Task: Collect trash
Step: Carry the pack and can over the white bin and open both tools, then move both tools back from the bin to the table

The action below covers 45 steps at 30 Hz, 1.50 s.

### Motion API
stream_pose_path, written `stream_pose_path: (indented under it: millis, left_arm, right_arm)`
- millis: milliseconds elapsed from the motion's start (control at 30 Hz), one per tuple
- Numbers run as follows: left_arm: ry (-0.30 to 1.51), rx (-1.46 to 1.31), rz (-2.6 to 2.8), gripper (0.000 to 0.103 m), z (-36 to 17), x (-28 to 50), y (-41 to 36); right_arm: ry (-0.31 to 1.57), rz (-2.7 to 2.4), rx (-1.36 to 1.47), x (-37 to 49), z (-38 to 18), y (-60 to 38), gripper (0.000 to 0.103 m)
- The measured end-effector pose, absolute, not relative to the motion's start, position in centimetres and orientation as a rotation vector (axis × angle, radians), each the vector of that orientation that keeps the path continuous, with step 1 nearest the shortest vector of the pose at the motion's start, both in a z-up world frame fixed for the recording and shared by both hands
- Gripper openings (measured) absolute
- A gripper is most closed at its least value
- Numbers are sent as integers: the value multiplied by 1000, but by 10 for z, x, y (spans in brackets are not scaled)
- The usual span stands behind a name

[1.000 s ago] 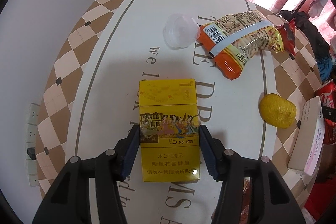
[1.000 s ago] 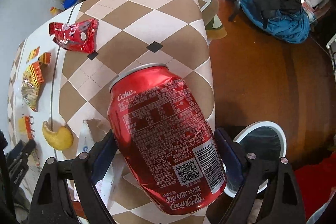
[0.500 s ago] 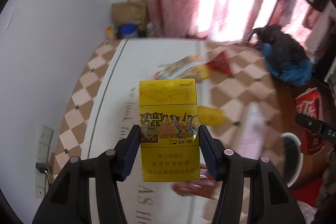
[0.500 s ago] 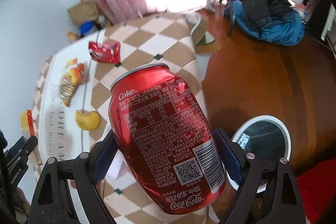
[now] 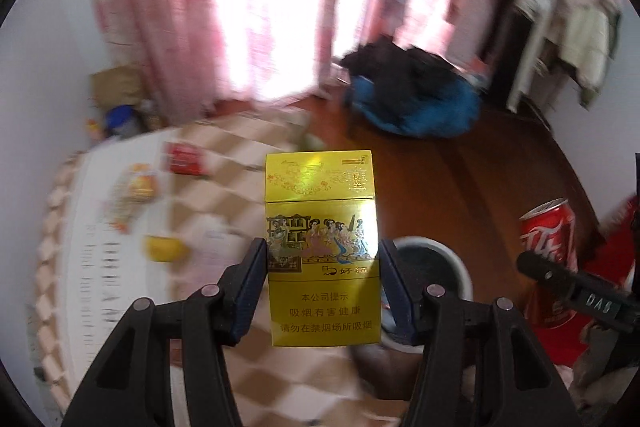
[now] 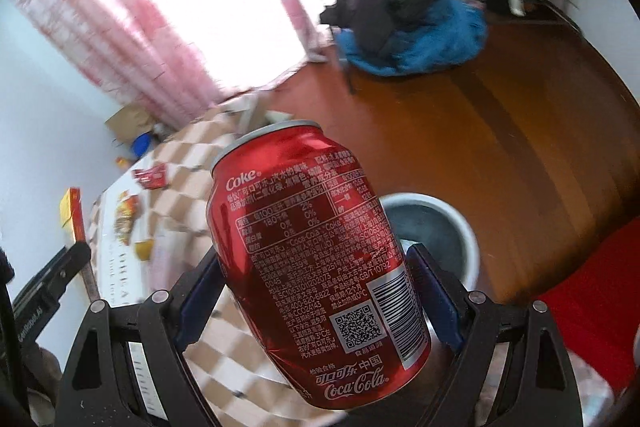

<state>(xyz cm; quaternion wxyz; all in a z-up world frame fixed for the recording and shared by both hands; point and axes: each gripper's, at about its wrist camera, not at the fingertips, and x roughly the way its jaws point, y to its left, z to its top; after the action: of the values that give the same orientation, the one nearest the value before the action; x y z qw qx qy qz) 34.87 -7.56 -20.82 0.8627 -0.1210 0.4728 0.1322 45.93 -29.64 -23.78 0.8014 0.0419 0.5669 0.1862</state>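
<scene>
On the wooden floor (image 6: 500,147), a white bin (image 6: 468,231).

The left black plastic two-finger gripper (image 5: 322,291) has angular open-frame arms with triangular cut-outs, round silver screw heads at the joints, and dark blue ribbed pads (image 5: 252,291) lining its jaws. The right black plastic two-finger gripper (image 6: 316,303) is built alike, with silver screws and blue pads (image 6: 434,297). White lettering marks the black body of each, too small to read fully.
</scene>
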Motion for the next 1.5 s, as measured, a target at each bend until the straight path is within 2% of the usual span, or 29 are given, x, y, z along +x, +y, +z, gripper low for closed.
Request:
stream_pose_path:
  millis: [267,433,600,667,733,767,867,1200,1500]
  left_arm:
    - [1194,-289,82,52,-295,420,-143]
    - [1352,-266,19,53,-361,459,-160]
    - [1447,-285,44,55,-399,479,-158]
    - [1472,-312,55,67,-409,485,-154]
    - [1475,-309,81,98,-413,482,-156]
    - [1473,-304,102,98,-415,482,-154]
    - [1459,-268,155,98,-415,476,-150]
    - [1410,-160,260,98,-414,449,-148]
    - [1394,-137,243,98,-401,438,-165]
  right_arm:
    - [1353,277,141,479,-313,-382,90]
    - [1468,246,155,495,-379,-398,90]
    - [1570,229,163,515,-439,-398,90]
    - [1606,230,165,524,-459,-394,91]
    - [1640,250,180,529,-473,-397,91]
    - [1662,254,173,533,-482,-394,91]
    - [1690,254,152,539,-496,-390,103]
    - [1629,160,-79,513,-489,-388,103]
    - [1588,145,-97,495,-472,-392,103]
